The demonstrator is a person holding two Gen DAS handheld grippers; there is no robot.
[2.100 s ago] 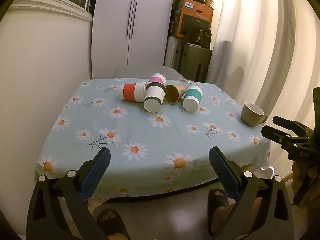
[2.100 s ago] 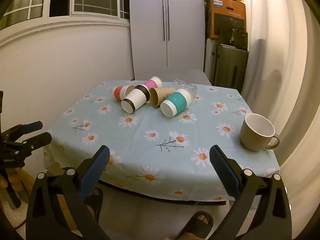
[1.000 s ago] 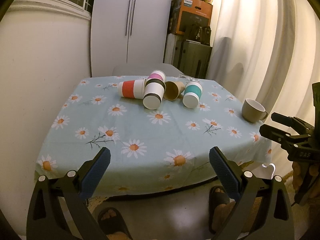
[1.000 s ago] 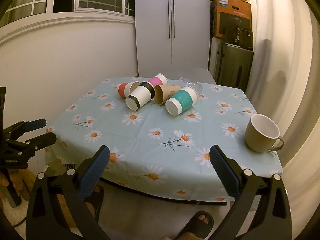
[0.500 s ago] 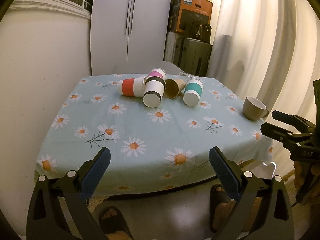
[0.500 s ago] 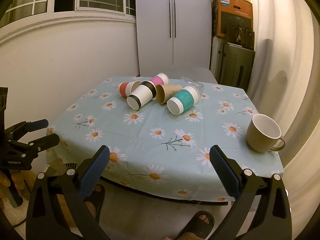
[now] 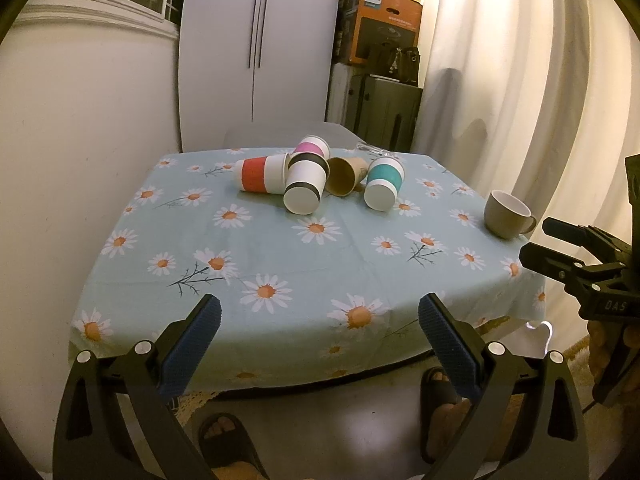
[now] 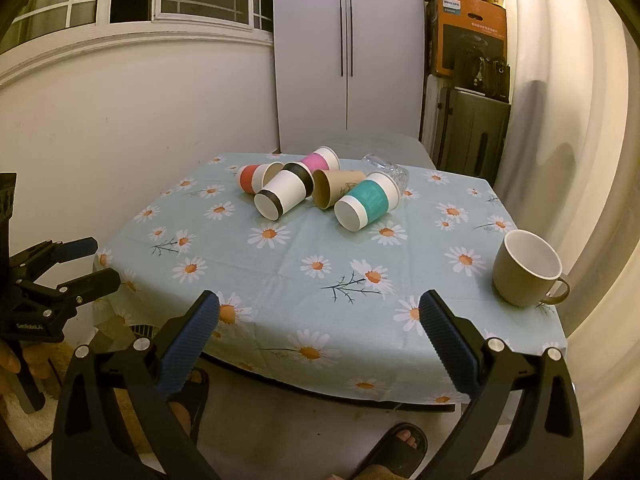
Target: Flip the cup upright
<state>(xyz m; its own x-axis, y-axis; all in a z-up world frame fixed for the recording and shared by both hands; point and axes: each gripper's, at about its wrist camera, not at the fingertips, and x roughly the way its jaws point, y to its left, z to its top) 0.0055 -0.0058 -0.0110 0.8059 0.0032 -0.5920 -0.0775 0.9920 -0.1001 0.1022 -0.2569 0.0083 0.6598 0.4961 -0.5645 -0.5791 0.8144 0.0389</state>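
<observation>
— Five paper cups point(image 8: 367, 205) lie tipped over at the table's point(image 8: 280, 280) far end; none righted.
— Both grippers?
— Left gripper point(image 7: 319, 326) and right gripper point(image 8: 319, 325) gape wide, empty, short of the near edge.

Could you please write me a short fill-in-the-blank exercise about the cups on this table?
1. The only cup standing upright is the beige mug, which has a ____ on its side.
2. The teal-sleeved paper cup is lying on its ____.
3. Both the left gripper and the right gripper are ____ and hold nothing.
4. The tablecloth is printed with ____.

Missing words: handle; side; open; daisies
</observation>
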